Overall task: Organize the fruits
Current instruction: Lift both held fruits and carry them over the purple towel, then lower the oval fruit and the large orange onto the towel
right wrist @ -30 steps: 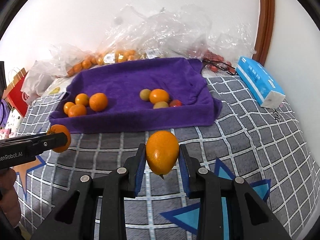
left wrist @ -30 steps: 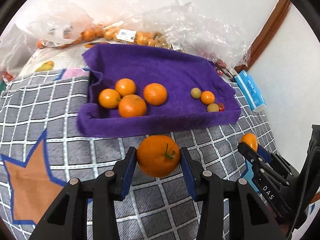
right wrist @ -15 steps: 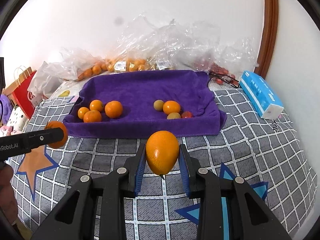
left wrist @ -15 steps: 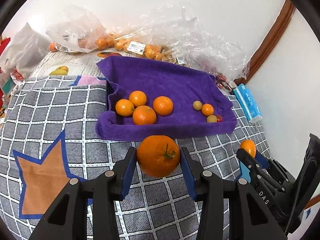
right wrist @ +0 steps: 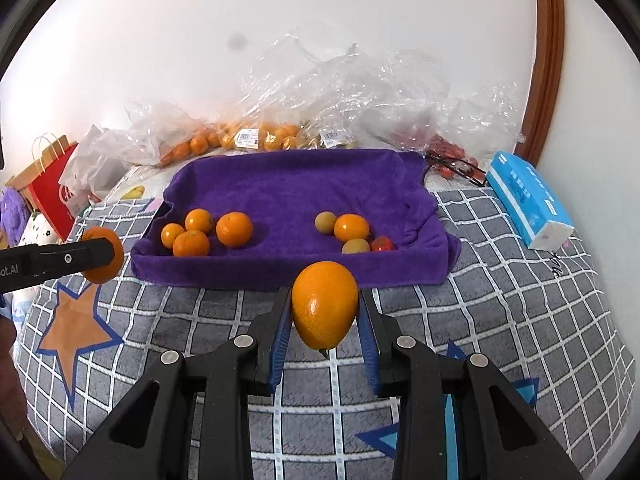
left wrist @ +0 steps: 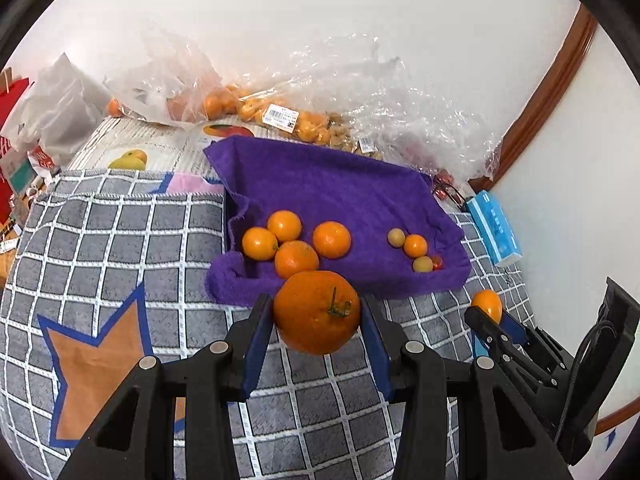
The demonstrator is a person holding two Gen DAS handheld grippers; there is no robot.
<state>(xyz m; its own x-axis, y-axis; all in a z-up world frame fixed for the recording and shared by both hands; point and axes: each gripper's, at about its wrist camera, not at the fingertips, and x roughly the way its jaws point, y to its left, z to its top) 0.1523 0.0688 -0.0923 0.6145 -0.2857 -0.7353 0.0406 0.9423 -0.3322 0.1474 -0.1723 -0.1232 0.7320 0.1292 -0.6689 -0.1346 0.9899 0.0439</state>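
Left wrist view: the left gripper (left wrist: pixel 317 314) has its jaws closed onto a round orange (left wrist: pixel 316 312), stem facing the camera, held above the checked blanket (left wrist: pixel 132 240) just short of the near edge of the purple towel (left wrist: pixel 320 188). Four oranges (left wrist: pixel 294 240) lie clustered at the towel's near left corner; four smaller fruits (left wrist: pixel 416 250) lie at its near right corner. The right gripper (left wrist: pixel 490 316) shows at the right edge of the view with fruit between its jaws.

Right wrist view: the right gripper (right wrist: pixel 325 314) clamps an egg-shaped orange fruit (right wrist: pixel 324 304) above the blanket, close to the towel's near edge. A blue tissue pack (right wrist: pixel 528 200) lies beyond the towel's right edge. Plastic bags (right wrist: pixel 320 112) of fruit line the wall behind the towel.
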